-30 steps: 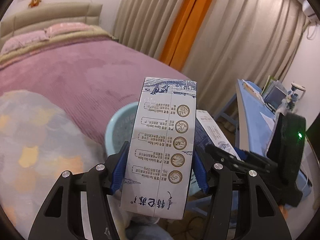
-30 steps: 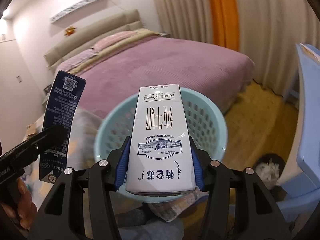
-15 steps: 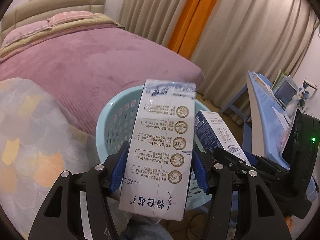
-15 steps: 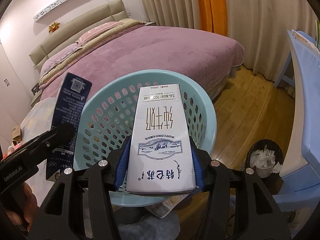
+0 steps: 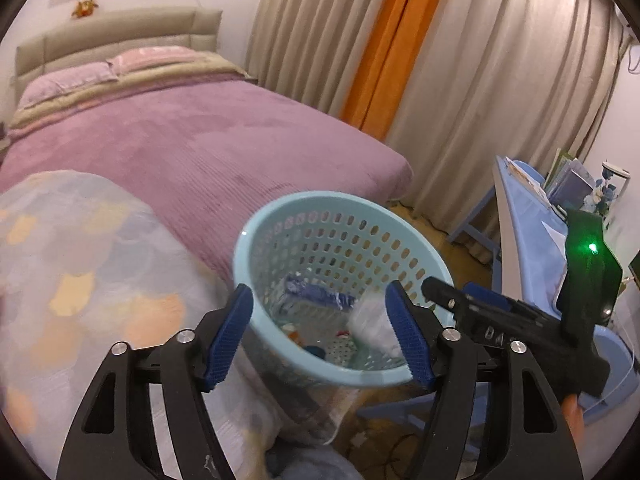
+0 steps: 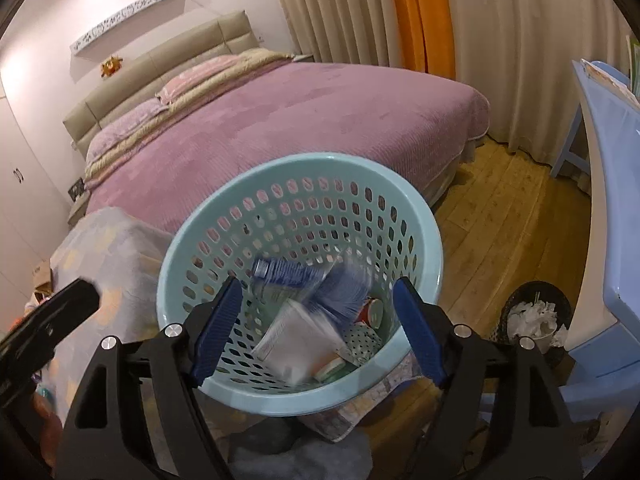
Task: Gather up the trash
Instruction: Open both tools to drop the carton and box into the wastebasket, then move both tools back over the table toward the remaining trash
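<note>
A light blue perforated basket (image 5: 256, 240) (image 6: 420, 240) stands below both grippers. Two milk cartons lie blurred inside it: a blue and white one (image 6: 288, 274) (image 5: 316, 294) and a white one (image 6: 300, 332) (image 5: 374, 326), on top of other trash. My left gripper (image 5: 322, 336) hangs over the basket's near rim, its jaws opening with nothing between the blue pads. My right gripper (image 6: 318, 326) is over the basket too, jaws opening and empty. The right gripper's black body (image 5: 516, 320) shows at the right of the left wrist view; the left gripper's black finger (image 6: 52, 316) shows at the left of the right wrist view.
A bed with a purple cover (image 5: 192, 136) (image 6: 320, 112) lies behind the basket. A patterned blanket (image 5: 80, 280) is at the left. A blue desk (image 6: 608, 184) (image 5: 532, 232) stands at the right, with a small black bin of white paper (image 6: 536, 316) on the wooden floor.
Both grippers have opened and let go of their milk cartons, which have dropped into the basket. The basket now sits closer and lower in both views.
</note>
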A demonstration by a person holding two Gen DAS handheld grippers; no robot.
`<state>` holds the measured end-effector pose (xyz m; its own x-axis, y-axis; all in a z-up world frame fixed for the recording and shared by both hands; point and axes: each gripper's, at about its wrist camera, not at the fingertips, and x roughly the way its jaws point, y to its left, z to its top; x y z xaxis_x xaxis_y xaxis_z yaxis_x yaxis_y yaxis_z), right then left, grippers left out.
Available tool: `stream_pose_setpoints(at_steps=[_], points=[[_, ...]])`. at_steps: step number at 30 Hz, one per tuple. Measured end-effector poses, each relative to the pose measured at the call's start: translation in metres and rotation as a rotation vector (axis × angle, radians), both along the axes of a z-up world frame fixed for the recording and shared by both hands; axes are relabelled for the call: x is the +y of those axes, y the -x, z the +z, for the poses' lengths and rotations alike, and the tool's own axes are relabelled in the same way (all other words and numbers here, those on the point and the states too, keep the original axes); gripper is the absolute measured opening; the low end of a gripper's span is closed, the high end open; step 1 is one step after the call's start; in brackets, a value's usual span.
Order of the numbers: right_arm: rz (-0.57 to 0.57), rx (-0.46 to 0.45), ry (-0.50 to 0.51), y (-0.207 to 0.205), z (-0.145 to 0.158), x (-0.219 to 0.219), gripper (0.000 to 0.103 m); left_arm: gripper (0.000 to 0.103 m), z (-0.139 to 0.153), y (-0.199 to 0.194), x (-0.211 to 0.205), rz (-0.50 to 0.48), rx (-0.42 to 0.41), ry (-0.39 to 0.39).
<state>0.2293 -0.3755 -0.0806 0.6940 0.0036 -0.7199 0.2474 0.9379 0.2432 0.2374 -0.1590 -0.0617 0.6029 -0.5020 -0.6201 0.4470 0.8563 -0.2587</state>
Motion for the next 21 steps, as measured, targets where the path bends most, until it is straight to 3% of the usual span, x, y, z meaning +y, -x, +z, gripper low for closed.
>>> stream_pose_setpoints(at_steps=[11,21], points=[[0.114,-0.098,0.056,0.019,0.033,0.051,0.074,0.073,0.04,0.064,0.057,0.236,-0.158,-0.091],[0.276,-0.182,0.097,0.035,0.059,0.124,0.074,0.073,0.046,0.103,0.117,0.426,-0.166,-0.163]])
